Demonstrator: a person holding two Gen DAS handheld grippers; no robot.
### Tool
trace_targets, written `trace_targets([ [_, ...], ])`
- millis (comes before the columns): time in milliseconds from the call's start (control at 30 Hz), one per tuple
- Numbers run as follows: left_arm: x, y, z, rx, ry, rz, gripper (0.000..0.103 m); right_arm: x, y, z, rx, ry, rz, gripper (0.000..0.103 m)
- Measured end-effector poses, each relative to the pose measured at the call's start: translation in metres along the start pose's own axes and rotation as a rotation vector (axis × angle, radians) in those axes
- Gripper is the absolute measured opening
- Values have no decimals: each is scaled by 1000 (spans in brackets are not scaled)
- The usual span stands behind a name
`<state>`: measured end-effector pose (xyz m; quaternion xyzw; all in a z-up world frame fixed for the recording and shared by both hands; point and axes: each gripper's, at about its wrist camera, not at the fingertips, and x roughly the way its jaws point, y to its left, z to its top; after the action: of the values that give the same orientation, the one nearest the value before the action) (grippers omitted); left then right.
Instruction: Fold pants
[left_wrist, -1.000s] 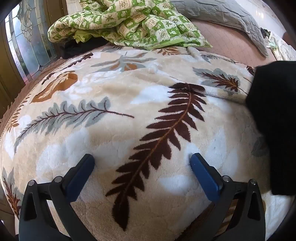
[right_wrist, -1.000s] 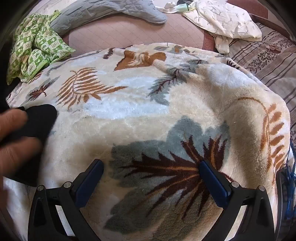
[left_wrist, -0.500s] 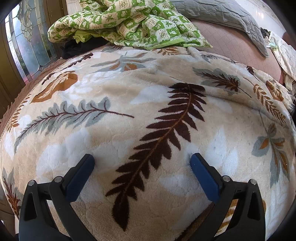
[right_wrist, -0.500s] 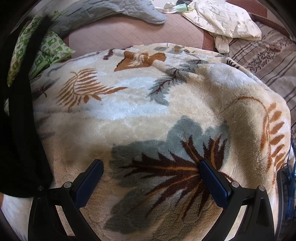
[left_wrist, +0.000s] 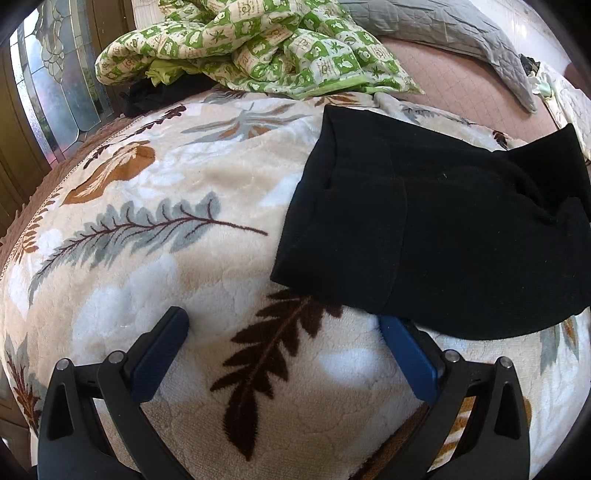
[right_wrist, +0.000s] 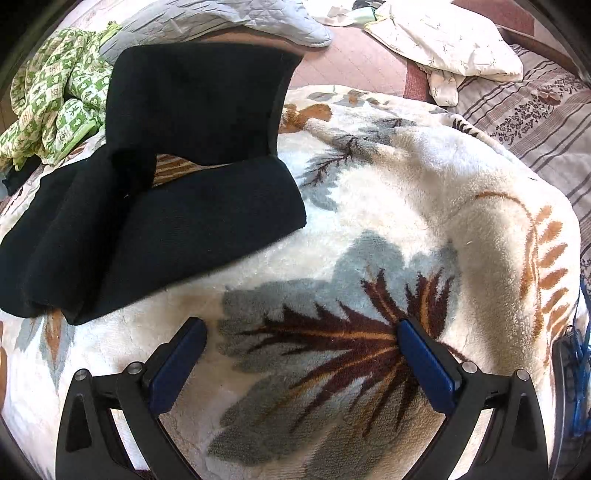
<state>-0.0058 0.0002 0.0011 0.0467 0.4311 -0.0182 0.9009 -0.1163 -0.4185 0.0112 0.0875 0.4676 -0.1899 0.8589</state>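
Observation:
Black pants (left_wrist: 436, 221) lie spread on a cream leaf-print blanket (left_wrist: 166, 258), waist end toward the left wrist view, two legs splayed apart in the right wrist view (right_wrist: 166, 221). One leg end (right_wrist: 199, 99) stands raised and curled at the back. My left gripper (left_wrist: 284, 325) is open and empty, its right finger just under the pants' near edge. My right gripper (right_wrist: 301, 328) is open and empty over bare blanket (right_wrist: 369, 221), to the right of the pants.
A green-and-white checked quilt (left_wrist: 258, 48) is heaped at the back left, beside a window (left_wrist: 55, 81). A grey quilted cover (left_wrist: 461, 33) lies behind. A white printed cloth (right_wrist: 450, 40) and striped bedding (right_wrist: 535, 122) lie at the back right.
The black pants were off the blanket, held at the side by a hand; now they lie spread on it in front of both grippers. The grippers have not moved.

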Motion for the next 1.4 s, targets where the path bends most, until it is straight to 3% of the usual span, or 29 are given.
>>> trace_targets([
  [267,3,2,-1,-2,-1,-2,103,4,3,-1,0,-3,1,102],
  [467,-4,-5,9,15,75,-5,103,-6,5,0,1,-1,-18,102],
  [600,-32,-10,13,-22,9,-75,103,-31,11,1,48,-36,92,102],
  [767,-52,-28,24,-1,-41,-114,103,-55,32,9,42,-83,145,102],
  [1400,-50,-54,34,31,-41,-135,103,-55,64,22,9,-106,176,102],
])
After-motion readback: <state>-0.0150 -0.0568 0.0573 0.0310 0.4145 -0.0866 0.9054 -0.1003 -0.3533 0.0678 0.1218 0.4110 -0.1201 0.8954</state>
